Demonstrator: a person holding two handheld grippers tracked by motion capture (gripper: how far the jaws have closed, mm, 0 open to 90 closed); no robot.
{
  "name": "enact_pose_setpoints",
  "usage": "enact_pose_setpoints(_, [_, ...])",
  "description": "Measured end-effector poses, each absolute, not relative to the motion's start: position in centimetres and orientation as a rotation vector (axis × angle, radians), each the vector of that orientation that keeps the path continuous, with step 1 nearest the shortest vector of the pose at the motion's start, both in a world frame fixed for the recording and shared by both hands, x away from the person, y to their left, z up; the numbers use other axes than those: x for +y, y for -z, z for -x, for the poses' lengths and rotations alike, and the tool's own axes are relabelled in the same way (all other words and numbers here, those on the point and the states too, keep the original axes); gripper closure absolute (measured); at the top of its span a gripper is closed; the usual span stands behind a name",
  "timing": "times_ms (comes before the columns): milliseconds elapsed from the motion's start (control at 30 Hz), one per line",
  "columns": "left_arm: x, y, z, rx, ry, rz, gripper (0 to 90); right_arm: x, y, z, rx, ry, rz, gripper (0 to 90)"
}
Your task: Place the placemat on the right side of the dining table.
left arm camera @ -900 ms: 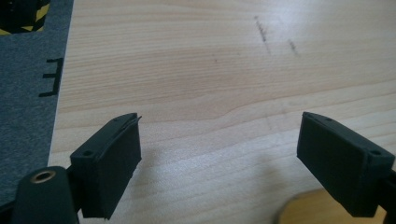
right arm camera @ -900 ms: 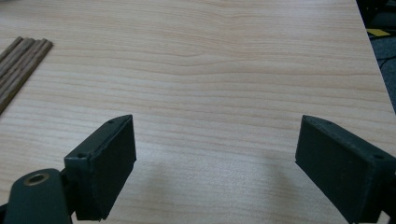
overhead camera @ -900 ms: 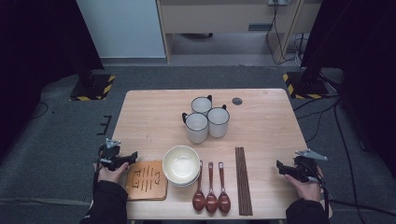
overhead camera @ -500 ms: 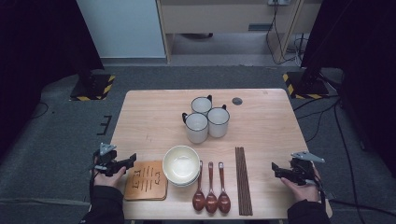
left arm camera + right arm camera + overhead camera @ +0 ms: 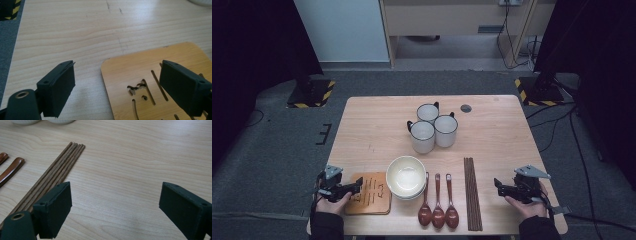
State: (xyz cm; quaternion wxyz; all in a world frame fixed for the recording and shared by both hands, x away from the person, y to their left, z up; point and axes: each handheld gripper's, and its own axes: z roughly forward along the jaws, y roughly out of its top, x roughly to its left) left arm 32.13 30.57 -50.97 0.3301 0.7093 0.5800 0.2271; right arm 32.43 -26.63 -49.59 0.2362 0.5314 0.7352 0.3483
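Down at the bottom of the high view, the left gripper (image 5: 354, 188) sat at the lower left with its jaws spread wide and nothing held, hanging over the near corner of the wooden trivet (image 5: 370, 194), probably lining up for a grab. In its own view the trivet (image 5: 160, 82) lay low and right, between the jaws. Lower right, the right gripper (image 5: 498, 187) also gaped wide and empty, aimed left at the chopsticks (image 5: 472, 192) but apart from them; in the right gripper view the chopsticks (image 5: 57, 173) ran toward the left jaw. Centre bottom, three spoons (image 5: 438, 202) lay parallel, bowls (image 5: 405, 176) stacked just above. Farther up, three mugs (image 5: 433, 127) clustered mid-table (image 5: 362, 130), seemingly laid out as a set.
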Motion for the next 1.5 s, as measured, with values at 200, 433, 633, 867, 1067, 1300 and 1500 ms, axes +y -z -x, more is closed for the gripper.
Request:
enact_pose_setpoints(200, [30.3, 51.7, -32.3, 1.530, -0.561, -1.875, 12.3, -26.3, 49.7, -32.4, 2.028, -0.957, -1.448, 11.4])
enact_pose_setpoints(433, [30.0, 52.1, -32.5, 1.534, -0.530, -1.899, 12.7, -26.2, 49.8, -32.4, 2.039, -0.955, -1.453, 11.8])
enact_pose_setpoints(633, [29.8, 52.3, -32.7, 1.522, -0.501, -1.898, 13.1, -26.0, 50.0, -32.5, 2.062, -0.950, -1.433, 12.8])
enact_pose_setpoints(867, [29.9, 52.3, -32.7, 1.518, -0.471, -1.883, 18.9, -25.8, 50.1, -32.5, 2.085, -0.944, -1.426, 13.1])
enact_pose_setpoints(1067, [29.7, 52.4, -32.8, 1.511, -0.445, -1.885, 15.3, -25.7, 50.2, -32.5, 2.089, -0.941, -1.429, 12.9])
enact_pose_setpoints(1300, [30.0, 52.3, -32.7, 1.519, -0.440, -1.876, 20.4, -25.6, 50.1, -32.5, 2.086, -0.951, -1.429, 12.9])
enact_pose_setpoints(1500, [30.2, 52.3, -32.6, 1.519, -0.443, -1.893, 24.4, -25.5, 50.1, -32.5, 2.091, -0.954, -1.415, 12.8])
